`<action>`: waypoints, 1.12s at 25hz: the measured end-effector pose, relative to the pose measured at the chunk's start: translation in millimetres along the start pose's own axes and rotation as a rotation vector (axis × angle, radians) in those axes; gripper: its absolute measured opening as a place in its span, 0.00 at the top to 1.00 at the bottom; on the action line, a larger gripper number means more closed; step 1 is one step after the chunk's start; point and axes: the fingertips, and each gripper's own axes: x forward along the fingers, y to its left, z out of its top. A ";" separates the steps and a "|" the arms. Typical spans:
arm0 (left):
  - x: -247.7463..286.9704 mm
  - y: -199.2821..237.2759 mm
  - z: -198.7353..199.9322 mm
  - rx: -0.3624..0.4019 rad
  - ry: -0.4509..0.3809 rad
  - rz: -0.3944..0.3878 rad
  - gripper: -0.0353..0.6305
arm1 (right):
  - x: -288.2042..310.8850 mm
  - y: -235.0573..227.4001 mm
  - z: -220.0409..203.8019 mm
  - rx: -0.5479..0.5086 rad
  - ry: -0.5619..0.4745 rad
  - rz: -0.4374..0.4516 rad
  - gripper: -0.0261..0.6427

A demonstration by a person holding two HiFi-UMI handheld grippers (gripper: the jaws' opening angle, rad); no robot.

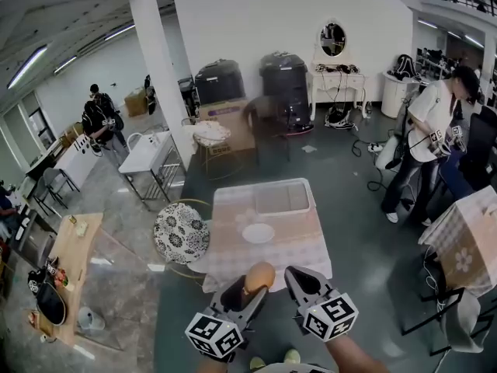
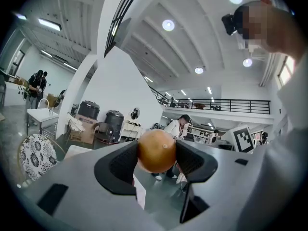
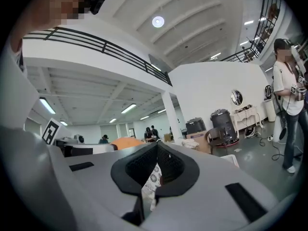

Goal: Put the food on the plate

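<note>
A round orange-brown food item (image 1: 259, 276) sits between the fingers of my left gripper (image 1: 250, 284), held up in the air just short of the table's near edge. In the left gripper view the food (image 2: 156, 150) fills the gap between the two black pads, which press on both its sides. A white plate (image 1: 258, 233) lies on the pink-clothed table (image 1: 233, 247), just beyond the held food. My right gripper (image 1: 301, 280) hangs beside the left one. Its jaws (image 3: 156, 147) meet at the tips with nothing between them. The food (image 3: 126, 142) shows at the left of that view.
A white rectangular tray (image 1: 283, 199) lies at the table's far end. A round chair with a patterned seat (image 1: 181, 233) stands at the table's left. A person (image 1: 431, 142) stands at the right, near another clothed table (image 1: 466, 243). A wooden table (image 1: 74, 266) stands far left.
</note>
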 end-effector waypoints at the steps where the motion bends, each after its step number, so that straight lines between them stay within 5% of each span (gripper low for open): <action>1: -0.8 1.1 -0.1 0.001 0.000 0.002 0.57 | 0.5 0.4 -0.1 -0.001 -0.001 0.000 0.94; 28: 24.7 11.0 -23.3 0.029 0.057 0.062 0.57 | -0.8 -34.1 -10.1 0.030 0.007 -0.016 0.94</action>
